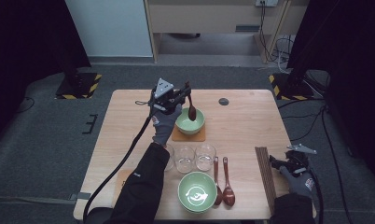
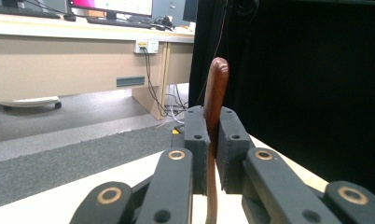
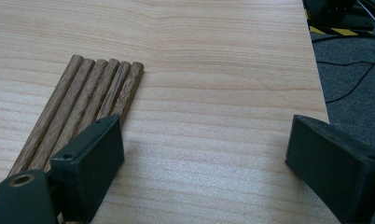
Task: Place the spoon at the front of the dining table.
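**Spoon placement into far bowl: lowering stage**

The left gripper (image 1: pixel 178 99) is clamped on the handle of a brown wooden spoon (image 1: pixel 191 111). In the left gripper view the handle (image 2: pixel 215 95) stands upright between the closed jaws, with its end rising above them. The spoon head hangs down into the far green bowl (image 1: pixel 190 121), which sits on a tan mat (image 1: pixel 175 136) toward the far middle of the table (image 1: pixel 251 121). Whether the head touches the bowl floor cannot be told.

Judged step: setting the spoon in the bowl. The next move calls for lowering, then releasing with the handle leaning on the rim.

The right gripper (image 3: pixel 204 154) rests at the near right, jaws apart, just beside a row of wooden rods (image 3: pixel 90 100).
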`<state>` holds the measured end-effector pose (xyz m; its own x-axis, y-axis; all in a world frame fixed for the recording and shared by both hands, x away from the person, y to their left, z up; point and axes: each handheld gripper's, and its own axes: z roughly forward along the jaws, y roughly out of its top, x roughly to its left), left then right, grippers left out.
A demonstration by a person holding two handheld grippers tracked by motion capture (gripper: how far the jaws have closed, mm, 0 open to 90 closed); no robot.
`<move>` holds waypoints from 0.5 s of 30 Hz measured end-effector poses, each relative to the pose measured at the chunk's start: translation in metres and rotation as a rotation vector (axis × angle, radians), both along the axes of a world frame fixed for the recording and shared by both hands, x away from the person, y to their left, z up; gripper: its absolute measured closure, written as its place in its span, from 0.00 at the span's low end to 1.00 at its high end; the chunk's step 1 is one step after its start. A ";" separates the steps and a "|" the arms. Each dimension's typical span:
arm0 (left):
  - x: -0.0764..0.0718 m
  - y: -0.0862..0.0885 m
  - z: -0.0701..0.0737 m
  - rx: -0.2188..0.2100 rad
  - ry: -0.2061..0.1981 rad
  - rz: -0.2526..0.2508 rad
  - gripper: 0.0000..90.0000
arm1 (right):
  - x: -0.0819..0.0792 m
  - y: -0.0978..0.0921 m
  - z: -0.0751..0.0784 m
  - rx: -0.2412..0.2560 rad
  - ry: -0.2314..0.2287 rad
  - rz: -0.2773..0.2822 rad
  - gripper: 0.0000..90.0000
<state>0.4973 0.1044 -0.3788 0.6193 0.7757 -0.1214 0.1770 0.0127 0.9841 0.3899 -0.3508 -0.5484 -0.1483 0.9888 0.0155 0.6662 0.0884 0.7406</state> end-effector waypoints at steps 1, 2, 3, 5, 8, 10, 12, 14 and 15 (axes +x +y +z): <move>0.000 0.000 0.000 0.000 0.000 0.000 0.93 | 0.000 0.000 0.000 0.000 0.000 0.000 0.12; 0.001 0.000 -0.001 0.002 0.003 0.002 0.93 | 0.000 0.000 0.000 -0.001 0.001 0.002 0.11; 0.002 -0.001 -0.002 0.002 0.004 0.003 0.93 | 0.000 0.000 0.000 0.000 0.003 0.001 0.11; 0.002 -0.001 -0.003 0.001 0.006 0.005 0.93 | 0.001 0.000 0.000 0.000 0.005 0.000 0.10; 0.005 -0.001 -0.006 0.007 0.014 0.010 0.93 | 0.001 0.000 0.000 -0.001 0.006 0.000 0.09; 0.007 -0.001 -0.007 0.007 0.014 0.013 0.93 | 0.001 0.000 0.000 -0.001 0.006 0.001 0.09; 0.009 -0.001 -0.009 0.007 0.018 0.019 0.93 | 0.001 0.000 0.000 -0.001 0.008 0.001 0.09; 0.011 0.000 -0.011 0.009 0.020 0.024 0.93 | 0.001 0.000 0.000 -0.001 0.009 0.001 0.09; 0.011 0.000 -0.011 0.006 0.022 0.027 0.93 | 0.001 0.000 0.000 -0.001 0.009 0.000 0.09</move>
